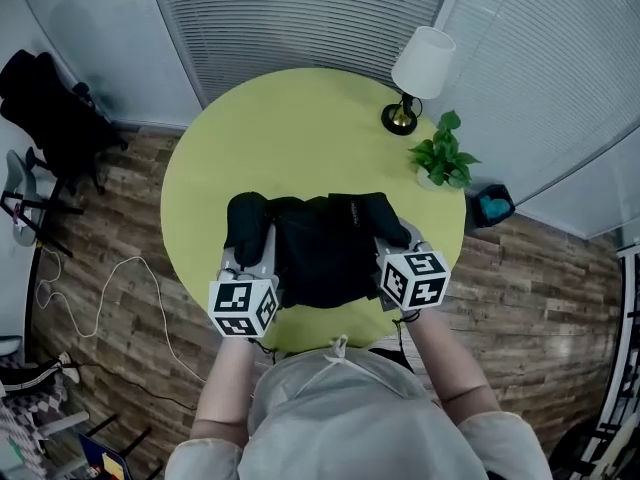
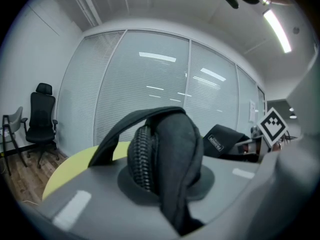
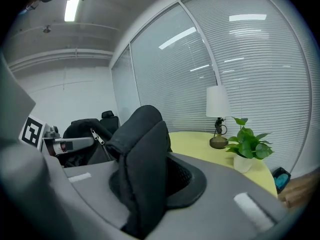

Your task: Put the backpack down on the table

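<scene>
Zip [image 2: 142,159] only in left gripper view. Left gripper [image 2: 167,194] & right gripper [image 3: 142,194] jaws both clenched on backpack [image 1: 325,248] over bench [image 1: 300,128] near edge; lamp [image 1: 420,68], plant [image 1: 442,158] at far-right edge.

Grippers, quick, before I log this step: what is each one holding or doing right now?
Left gripper: jaws shut on the backpack.
Right gripper: jaws shut on the same backpack.
</scene>
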`<state>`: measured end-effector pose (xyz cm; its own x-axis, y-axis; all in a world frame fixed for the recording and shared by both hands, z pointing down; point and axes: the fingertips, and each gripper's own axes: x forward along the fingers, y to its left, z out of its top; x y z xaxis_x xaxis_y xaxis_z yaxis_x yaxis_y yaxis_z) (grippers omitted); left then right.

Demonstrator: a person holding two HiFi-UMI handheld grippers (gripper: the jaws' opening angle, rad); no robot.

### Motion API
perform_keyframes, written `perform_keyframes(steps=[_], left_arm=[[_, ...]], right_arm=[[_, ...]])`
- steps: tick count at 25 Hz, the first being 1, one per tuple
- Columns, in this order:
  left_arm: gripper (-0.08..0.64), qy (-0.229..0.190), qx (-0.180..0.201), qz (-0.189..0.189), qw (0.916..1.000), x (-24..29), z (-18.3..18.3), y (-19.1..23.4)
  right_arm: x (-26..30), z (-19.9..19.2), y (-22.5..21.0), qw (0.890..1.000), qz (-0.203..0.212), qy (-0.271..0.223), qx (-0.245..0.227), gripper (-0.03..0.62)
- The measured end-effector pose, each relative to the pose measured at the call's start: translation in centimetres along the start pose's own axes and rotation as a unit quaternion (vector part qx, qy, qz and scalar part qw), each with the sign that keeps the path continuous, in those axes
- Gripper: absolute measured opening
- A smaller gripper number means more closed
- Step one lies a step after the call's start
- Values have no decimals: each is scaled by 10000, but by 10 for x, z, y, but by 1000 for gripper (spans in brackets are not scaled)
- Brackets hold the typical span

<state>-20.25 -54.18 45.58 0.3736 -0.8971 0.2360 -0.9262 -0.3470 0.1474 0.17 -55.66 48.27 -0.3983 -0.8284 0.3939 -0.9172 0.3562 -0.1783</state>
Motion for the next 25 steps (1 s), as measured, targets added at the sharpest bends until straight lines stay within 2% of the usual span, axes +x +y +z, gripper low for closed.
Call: perform_keyframes(steps=[10,17,25], left_arm=[[41,125,-32,81,9999,53,-23,32],[44,163,-152,26,9997,61,-28,37],[55,314,-345,194,9987,63,-55,52]], right_arm=[[66,-4,-24,9993,-165,239,-223,41],[78,-8,-35,9992,-190,314,-153,52],[87,-27,-40,9982,-362,465,-49,88]])
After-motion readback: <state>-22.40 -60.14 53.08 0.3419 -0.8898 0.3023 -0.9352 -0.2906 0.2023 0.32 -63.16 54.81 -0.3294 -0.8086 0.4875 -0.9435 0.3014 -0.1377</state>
